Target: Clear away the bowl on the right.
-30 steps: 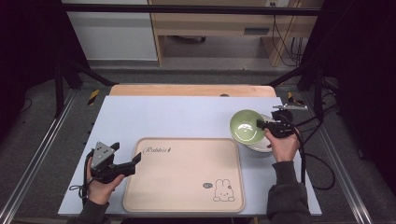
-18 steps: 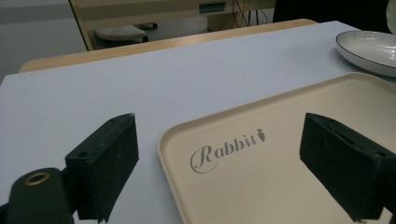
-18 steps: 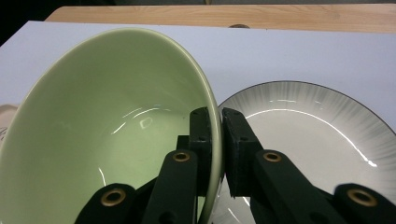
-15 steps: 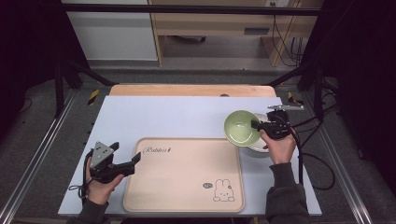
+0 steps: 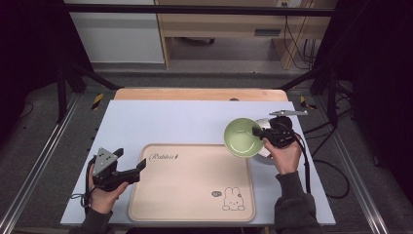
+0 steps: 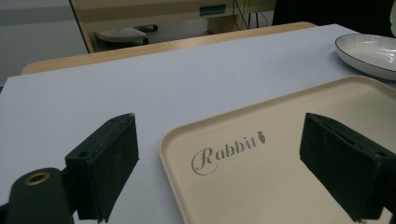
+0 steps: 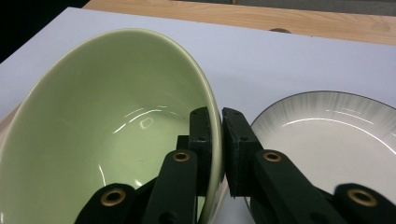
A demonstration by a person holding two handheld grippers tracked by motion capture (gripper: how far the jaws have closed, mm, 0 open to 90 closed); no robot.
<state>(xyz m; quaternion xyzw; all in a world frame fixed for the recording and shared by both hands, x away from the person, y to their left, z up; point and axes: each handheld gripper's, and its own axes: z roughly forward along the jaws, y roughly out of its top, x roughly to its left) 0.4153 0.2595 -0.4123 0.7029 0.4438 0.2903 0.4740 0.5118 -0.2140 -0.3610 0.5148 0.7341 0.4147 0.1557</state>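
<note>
Pale blue tabletop (image 5: 185, 122) spreads before us, with a wooden strip along its far edge and dark floor beyond; at our right gripper (image 7: 215, 126) the two black jaws are pinched together on the rim of the green bowl (image 7: 107, 126), one jaw inside the wall and one outside, so the bowl is clamped and tilted, its hollow turned toward the left in the right gripper view; just beside those jaws, on the other side, lies the white plate (image 7: 327, 135) with its dark edge, flat on the table; in the high view we see the bowl (image 5: 242, 137) lifted over the tray's far right corner, partly covering the plate (image 5: 265, 155). At our left gripper (image 6: 219, 163) the jaws stand wide apart and grip nothing; between them we see the near left corner of the beige tray (image 6: 289, 121) with its "Rabbit" lettering; in the high view that gripper (image 5: 139, 168) hovers at the tray's left edge (image 5: 195, 195).
</note>
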